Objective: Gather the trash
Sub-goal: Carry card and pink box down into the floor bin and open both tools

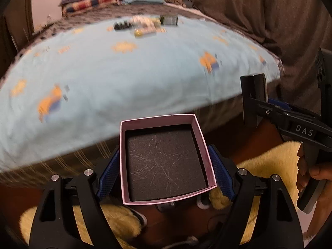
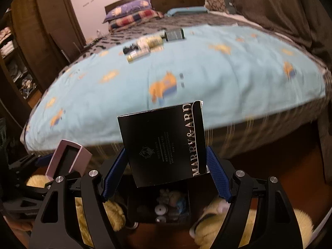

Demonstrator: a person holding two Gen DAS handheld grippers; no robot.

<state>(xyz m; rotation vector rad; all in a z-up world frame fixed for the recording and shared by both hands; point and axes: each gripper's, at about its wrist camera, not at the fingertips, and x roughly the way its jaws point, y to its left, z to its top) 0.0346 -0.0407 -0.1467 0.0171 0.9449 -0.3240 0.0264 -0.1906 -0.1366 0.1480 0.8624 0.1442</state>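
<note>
Pink card is filling the middle of our left wrist view: we are gripping an open, lidless pink box (image 1: 166, 159) with the left gripper (image 1: 166, 172), its blue pads (image 1: 221, 172) pressing on both side walls. The box's dark inner floor is facing the camera, scratched with pale lines.

With the right gripper (image 2: 166, 172) we are clamping a black carton (image 2: 164, 145), lettered "MARRY&ARD" along one edge, standing tilted between the blue pads (image 2: 217, 176). From the right wrist view the pink box is showing low at the left.

Beyond both held things a bed is lying under a light blue sheet (image 2: 207, 66) printed with orange figures. Far up on that sheet we are seeing a small cluster of bottles and tubes (image 2: 151, 41), blurred, lying close together. Pillows (image 2: 132, 14) are stacked at the headboard.

Below the right gripper an open black bin (image 2: 166, 207) is sitting on the floor with small items inside, yellow fluffy fabric (image 2: 290, 224) beside it.
</note>
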